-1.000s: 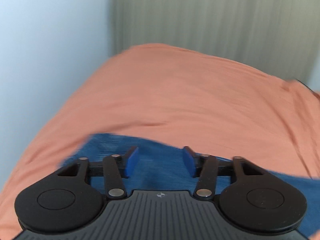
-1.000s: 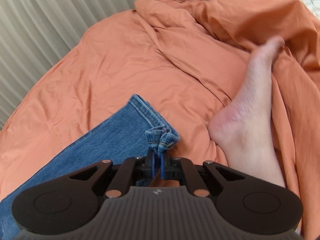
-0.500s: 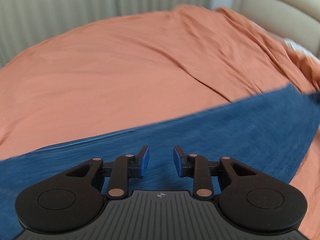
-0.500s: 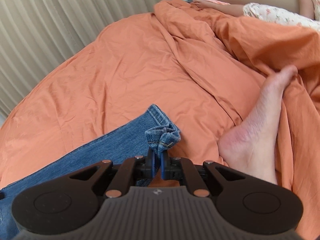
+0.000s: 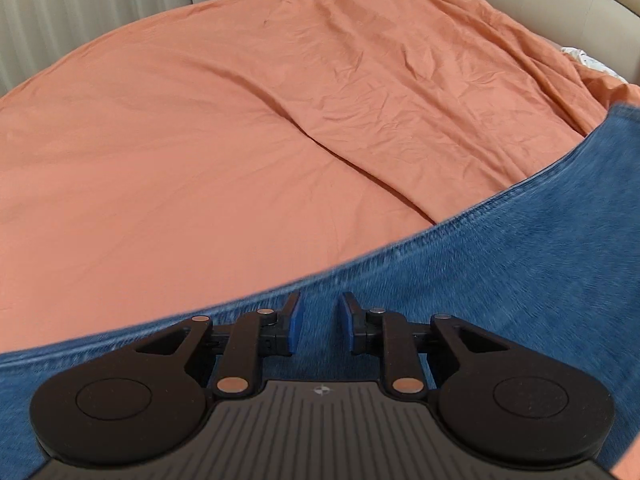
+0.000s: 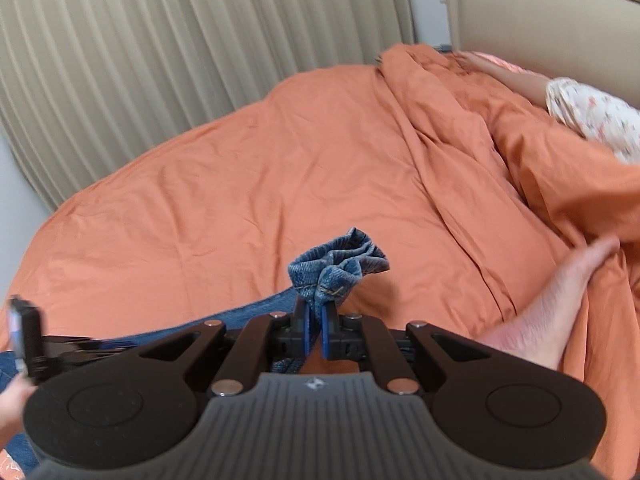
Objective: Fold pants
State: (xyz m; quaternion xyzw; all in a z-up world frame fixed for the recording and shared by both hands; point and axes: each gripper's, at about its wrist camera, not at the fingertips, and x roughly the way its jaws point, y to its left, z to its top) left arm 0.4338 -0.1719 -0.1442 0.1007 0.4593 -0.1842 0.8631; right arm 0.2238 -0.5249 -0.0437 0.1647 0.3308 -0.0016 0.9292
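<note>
Across the bed (image 5: 192,152) lies a wrinkled orange cover, bunched into thick folds toward the padded headboard (image 6: 552,12), with pleated beige curtains (image 6: 160,64) hanging behind the far side. On this cover the blue denim pants (image 5: 500,264) stretch as a long band, running from the lower left of the left wrist view up toward its right edge. A bare foot (image 6: 556,312) rests on the orange cover at the right of the right wrist view, and a floral-print sleeve (image 6: 592,120) with an arm reaching out of it shows near the headboard. Over the pants hangs the left gripper (image 5: 320,318); its blue fingers (image 5: 294,326) are closing, with a gap between them and denim seen below it, not pressed by the pads. Clenched on a crumpled hem of the pants, the right gripper (image 6: 315,330) holds that bunch of denim raised above the cover.
</note>
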